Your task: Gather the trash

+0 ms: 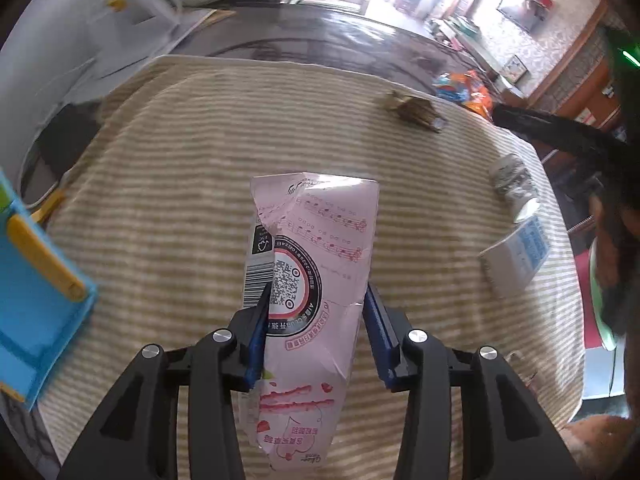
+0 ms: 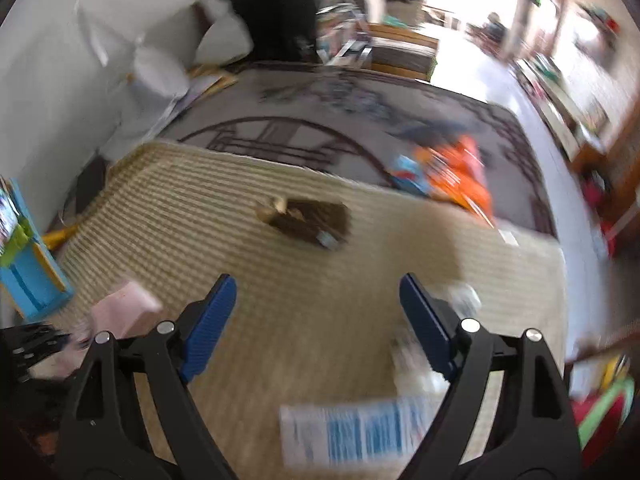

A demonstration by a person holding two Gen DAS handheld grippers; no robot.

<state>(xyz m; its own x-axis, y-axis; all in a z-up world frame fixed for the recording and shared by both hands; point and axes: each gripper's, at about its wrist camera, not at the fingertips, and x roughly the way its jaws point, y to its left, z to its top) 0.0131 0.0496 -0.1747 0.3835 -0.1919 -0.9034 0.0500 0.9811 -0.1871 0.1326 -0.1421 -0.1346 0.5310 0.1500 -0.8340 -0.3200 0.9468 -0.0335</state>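
Observation:
In the left wrist view my left gripper (image 1: 316, 300) is shut on a crumpled pink milk carton (image 1: 316, 264), its blue pads pressing both sides, above the striped cloth (image 1: 180, 160). A brown wrapper (image 1: 416, 114) lies far on the cloth, a small white bottle (image 1: 514, 182) and a white-and-blue box (image 1: 516, 256) lie at the right. In the blurred right wrist view my right gripper (image 2: 318, 312) is open and empty above the cloth. The white-and-blue box (image 2: 352, 432) lies just under it, the brown wrapper (image 2: 308, 222) ahead, the pink carton (image 2: 124, 310) at the left.
A blue and yellow bin (image 1: 36, 292) stands at the left edge of the cloth, also in the right wrist view (image 2: 32, 276). An orange and blue snack bag (image 2: 444, 172) lies on the dark table beyond the cloth. White bags sit at the far left.

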